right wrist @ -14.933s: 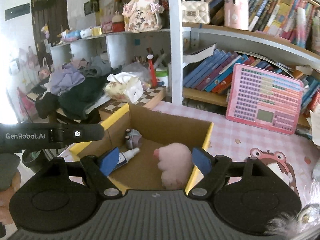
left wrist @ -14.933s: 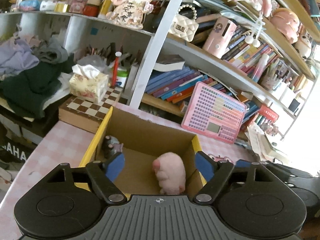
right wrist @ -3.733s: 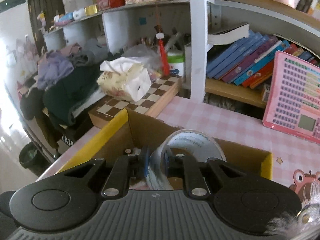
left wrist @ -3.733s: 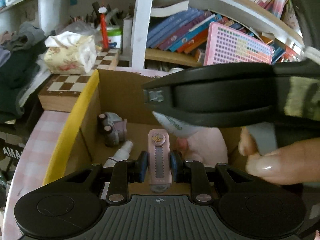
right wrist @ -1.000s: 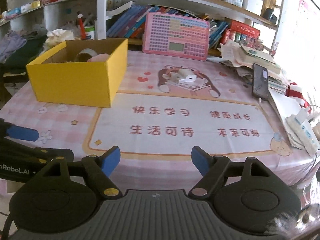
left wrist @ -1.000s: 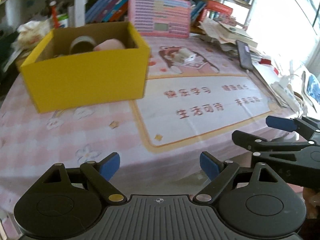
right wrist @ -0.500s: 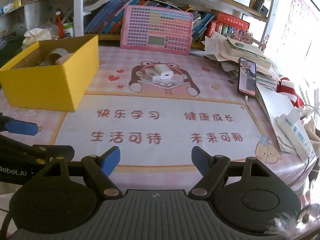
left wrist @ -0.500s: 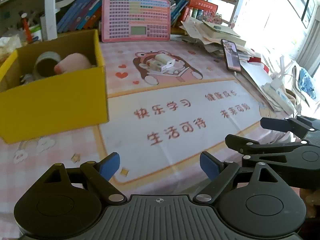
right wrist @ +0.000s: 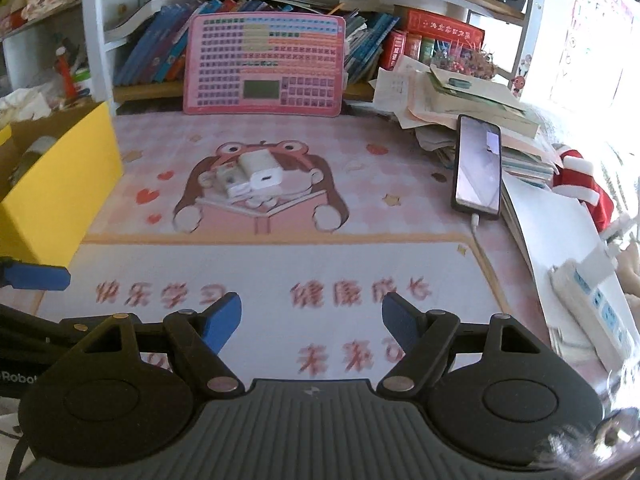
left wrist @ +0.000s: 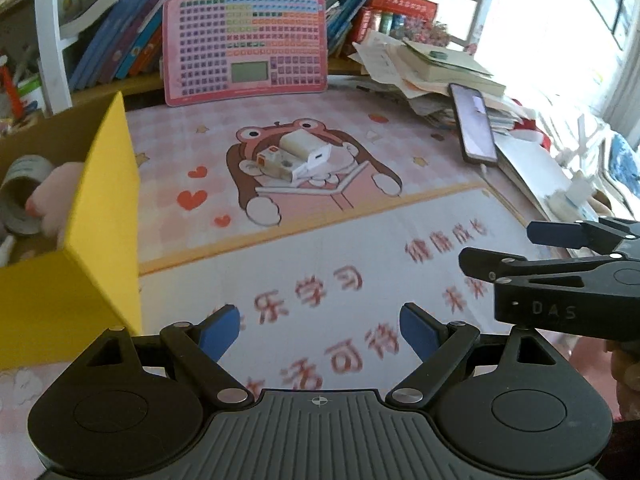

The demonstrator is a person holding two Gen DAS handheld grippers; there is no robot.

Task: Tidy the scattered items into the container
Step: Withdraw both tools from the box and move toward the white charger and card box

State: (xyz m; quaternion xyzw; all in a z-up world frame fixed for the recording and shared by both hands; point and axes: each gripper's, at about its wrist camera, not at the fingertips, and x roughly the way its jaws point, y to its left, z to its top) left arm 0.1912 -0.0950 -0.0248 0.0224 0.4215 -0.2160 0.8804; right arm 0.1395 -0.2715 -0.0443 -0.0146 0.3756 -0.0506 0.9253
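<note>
A yellow cardboard box (left wrist: 100,220) stands at the left of the table; it also shows in the right wrist view (right wrist: 60,184). Inside it lie a tape roll (left wrist: 22,192) and a pink plush (left wrist: 54,196). A white charger (left wrist: 306,150) rests on a small white box (left wrist: 276,164) on the mat's frog picture, also seen in the right wrist view (right wrist: 262,172). My left gripper (left wrist: 320,330) is open and empty above the mat's near part. My right gripper (right wrist: 312,320) is open and empty too, to the right of the left one.
A pink keyboard toy (right wrist: 264,66) leans on the bookshelf at the back. A phone (right wrist: 478,166) on a cable, piled papers (right wrist: 460,100) and a power strip (right wrist: 592,300) crowd the right side. The pink desk mat (right wrist: 280,264) covers the table.
Both grippers have swung right and moved closer to the table. The yellow box has slid to the left edge of both views and the charger now sits nearer the centre.
</note>
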